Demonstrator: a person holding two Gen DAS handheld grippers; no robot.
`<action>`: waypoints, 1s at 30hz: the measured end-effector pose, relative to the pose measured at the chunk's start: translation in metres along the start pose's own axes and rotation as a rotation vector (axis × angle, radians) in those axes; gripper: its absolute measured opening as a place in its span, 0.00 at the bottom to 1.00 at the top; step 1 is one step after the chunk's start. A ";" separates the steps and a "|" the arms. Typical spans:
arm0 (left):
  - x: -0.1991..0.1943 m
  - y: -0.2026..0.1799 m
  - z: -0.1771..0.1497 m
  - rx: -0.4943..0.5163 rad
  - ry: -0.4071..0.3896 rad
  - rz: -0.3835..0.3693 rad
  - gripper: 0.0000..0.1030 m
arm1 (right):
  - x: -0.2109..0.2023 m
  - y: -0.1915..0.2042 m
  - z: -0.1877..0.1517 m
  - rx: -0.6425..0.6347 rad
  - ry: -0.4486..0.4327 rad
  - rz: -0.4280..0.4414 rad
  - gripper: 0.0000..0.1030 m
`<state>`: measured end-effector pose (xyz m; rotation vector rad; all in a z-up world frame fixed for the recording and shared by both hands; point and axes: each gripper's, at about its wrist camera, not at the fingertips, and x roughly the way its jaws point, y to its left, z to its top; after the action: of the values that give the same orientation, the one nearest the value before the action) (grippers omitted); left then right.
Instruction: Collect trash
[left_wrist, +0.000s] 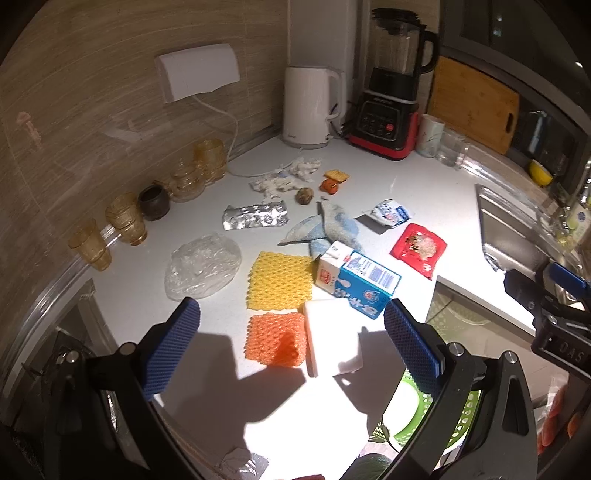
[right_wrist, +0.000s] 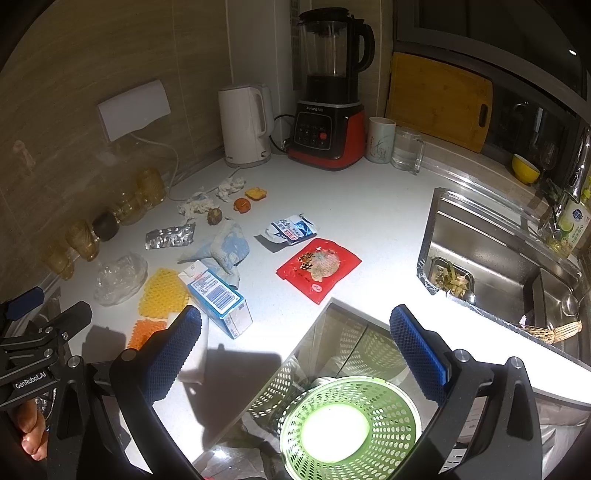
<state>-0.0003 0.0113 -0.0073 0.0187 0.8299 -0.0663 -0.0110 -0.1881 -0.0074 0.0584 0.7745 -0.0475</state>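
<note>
Trash lies spread on the white counter (left_wrist: 424, 181): a blue milk carton (left_wrist: 356, 277) (right_wrist: 218, 293), yellow foam net (left_wrist: 279, 280), orange foam net (left_wrist: 275, 339), white foam block (left_wrist: 330, 334), clear plastic bag (left_wrist: 201, 266), foil blister pack (left_wrist: 255, 216), red snack packet (right_wrist: 318, 266), torn white wrapper (right_wrist: 291, 229), crumpled tissues (left_wrist: 286, 175) and food scraps (left_wrist: 332, 181). My left gripper (left_wrist: 291, 343) is open above the orange net and foam block. My right gripper (right_wrist: 295, 358) is open and empty over the counter's front edge, above a green basket (right_wrist: 349, 428).
A white kettle (right_wrist: 243, 125), blender (right_wrist: 328, 92), mug and glass (right_wrist: 406, 149) stand at the back. Amber glasses (left_wrist: 125, 218) line the left wall. A steel sink (right_wrist: 491, 258) lies at the right. A blue-white cloth (left_wrist: 332, 229) lies mid-counter.
</note>
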 end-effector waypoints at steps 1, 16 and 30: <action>-0.001 0.002 -0.001 0.005 -0.009 -0.022 0.93 | 0.000 -0.001 0.000 0.003 -0.002 0.010 0.98; 0.036 0.035 -0.048 0.104 -0.027 -0.107 0.93 | 0.040 0.000 -0.032 -0.002 0.035 0.110 0.98; 0.121 0.041 -0.063 0.056 0.113 -0.194 0.81 | 0.089 0.003 -0.071 0.022 0.158 0.149 0.98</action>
<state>0.0378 0.0485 -0.1397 -0.0058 0.9406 -0.2736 0.0037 -0.1818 -0.1204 0.1420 0.9251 0.0905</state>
